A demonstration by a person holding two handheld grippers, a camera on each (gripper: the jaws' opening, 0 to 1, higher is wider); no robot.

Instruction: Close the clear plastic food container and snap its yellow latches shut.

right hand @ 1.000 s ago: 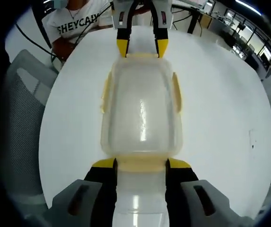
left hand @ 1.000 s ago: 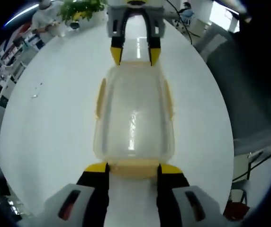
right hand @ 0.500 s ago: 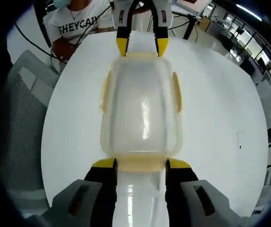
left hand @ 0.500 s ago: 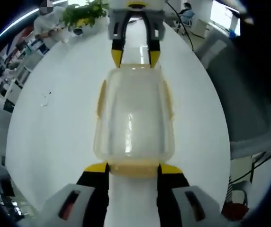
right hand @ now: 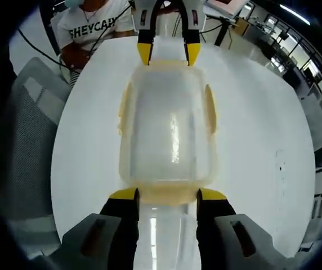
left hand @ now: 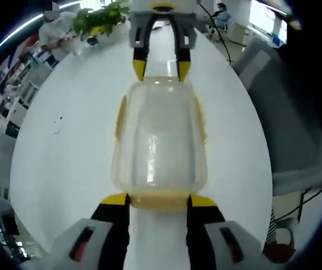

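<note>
Little has changed over the last second: both views have tilted slightly, so the background slides while the clear rectangular plastic food container (left hand: pixel 160 140) keeps its place between the two grippers on the round white table (left hand: pixel 65 163). Seen from the left gripper view, the left gripper (left hand: pixel 159 200) stands with its black, yellow-tipped jaws apart, one on each side of the pale yellow end latch (left hand: pixel 159 199) at the container's near short end, the tips touching or just beside the latch's corners; whether they press on it cannot be told. At the far short end the right gripper (left hand: pixel 161 68) comes in from the top, its yellow tips spread and meeting the container's far edge. From the right gripper view the arrangement mirrors itself: the right gripper (right hand: pixel 167 194) has its jaws parted around the near yellow latch (right hand: pixel 167 194), and the left gripper (right hand: pixel 169 54) brackets the far end. The lid lies flat on the container (right hand: pixel 168 126), and the two yellow side latches (right hand: pixel 210 107) lie along the long sides; whether they are snapped down cannot be made out. Beyond the table in the left gripper view sits a green leafy potted plant (left hand: pixel 99 18), and a grey mesh-backed chair (right hand: pixel 26 135) stands beside the table in the right gripper view, near a person in a white printed T-shirt (right hand: pixel 90 22).
</note>
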